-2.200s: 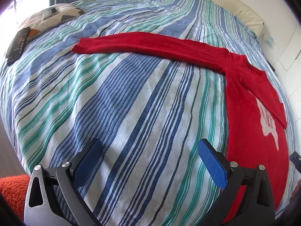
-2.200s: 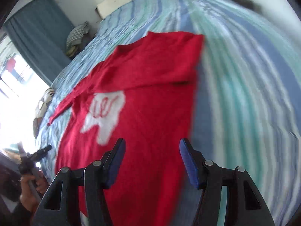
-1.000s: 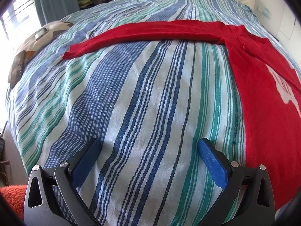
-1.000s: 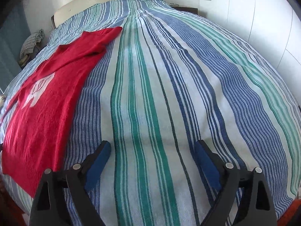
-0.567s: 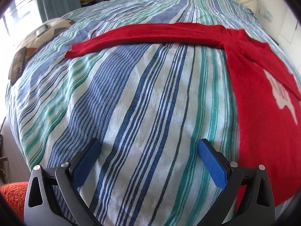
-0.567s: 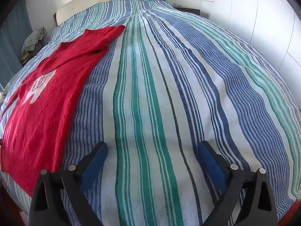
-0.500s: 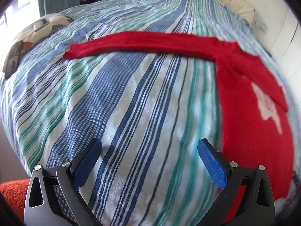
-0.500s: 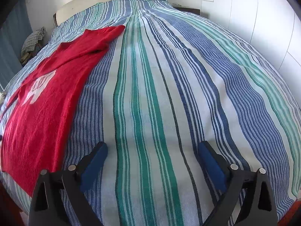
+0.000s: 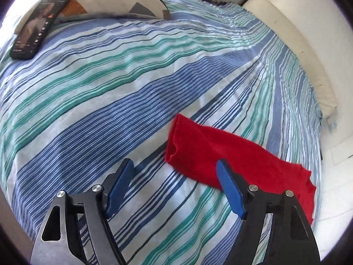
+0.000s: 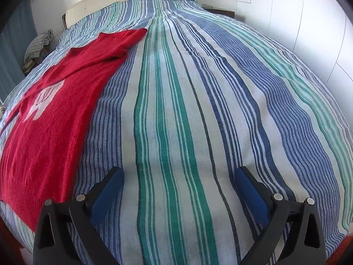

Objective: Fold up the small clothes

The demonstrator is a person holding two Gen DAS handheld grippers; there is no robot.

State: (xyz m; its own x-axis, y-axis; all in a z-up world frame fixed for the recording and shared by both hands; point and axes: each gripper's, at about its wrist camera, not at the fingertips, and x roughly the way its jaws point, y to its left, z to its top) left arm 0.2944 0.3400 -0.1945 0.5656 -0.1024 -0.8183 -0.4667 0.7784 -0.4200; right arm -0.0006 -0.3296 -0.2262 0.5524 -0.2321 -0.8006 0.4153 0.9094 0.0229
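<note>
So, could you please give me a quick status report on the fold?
Left gripper open, just short of red sweater's sleeve cuff. Right gripper open over bare bedspread. Red sweater flat, unheld. Nothing in the way.

Right gripper open over striped bedspread; red sweater flat, left.

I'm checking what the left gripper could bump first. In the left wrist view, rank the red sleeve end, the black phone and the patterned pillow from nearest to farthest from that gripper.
From the left gripper:
1. Red sleeve end, just ahead, slightly right.
2. Black phone, far upper left on the bedspread.
3. Patterned pillow, behind the phone at the top; it partly props the phone, so these two are close.
</note>
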